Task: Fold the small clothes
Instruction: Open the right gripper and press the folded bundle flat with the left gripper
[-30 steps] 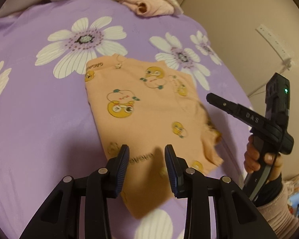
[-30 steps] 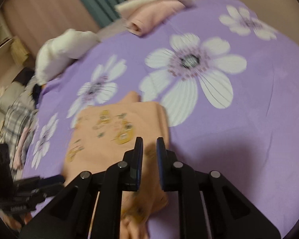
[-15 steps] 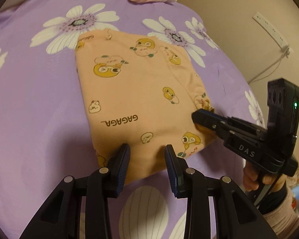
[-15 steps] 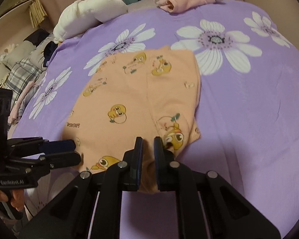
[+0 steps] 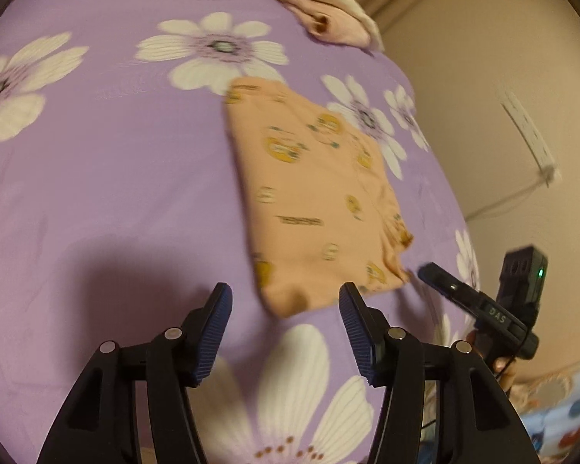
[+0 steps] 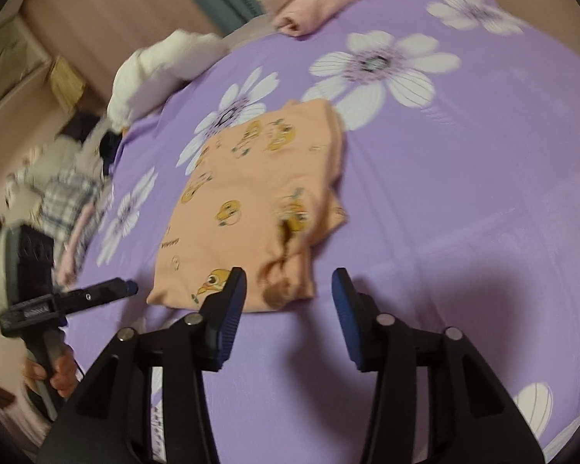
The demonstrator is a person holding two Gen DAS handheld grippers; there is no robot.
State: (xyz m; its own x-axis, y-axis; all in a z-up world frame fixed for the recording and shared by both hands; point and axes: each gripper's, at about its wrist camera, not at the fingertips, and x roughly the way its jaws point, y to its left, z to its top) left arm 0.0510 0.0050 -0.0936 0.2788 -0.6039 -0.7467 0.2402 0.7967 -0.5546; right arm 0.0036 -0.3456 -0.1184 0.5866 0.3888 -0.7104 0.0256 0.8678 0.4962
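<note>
Peach garment (image 5: 321, 208): one, folded, print blurred.
Left gripper (image 5: 286, 301): fingers spread, empty.
Right gripper (image 6: 290, 286): "DAS", spread, empty.

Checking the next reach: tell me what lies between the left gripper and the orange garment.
Only bare purple sheet separates the open left gripper from the garment, seen in the left wrist view.

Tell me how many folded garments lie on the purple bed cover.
2: the orange printed garment lies mid-cover near both open grippers; the pink garment lies at the far edge. Others may be hidden.
</note>
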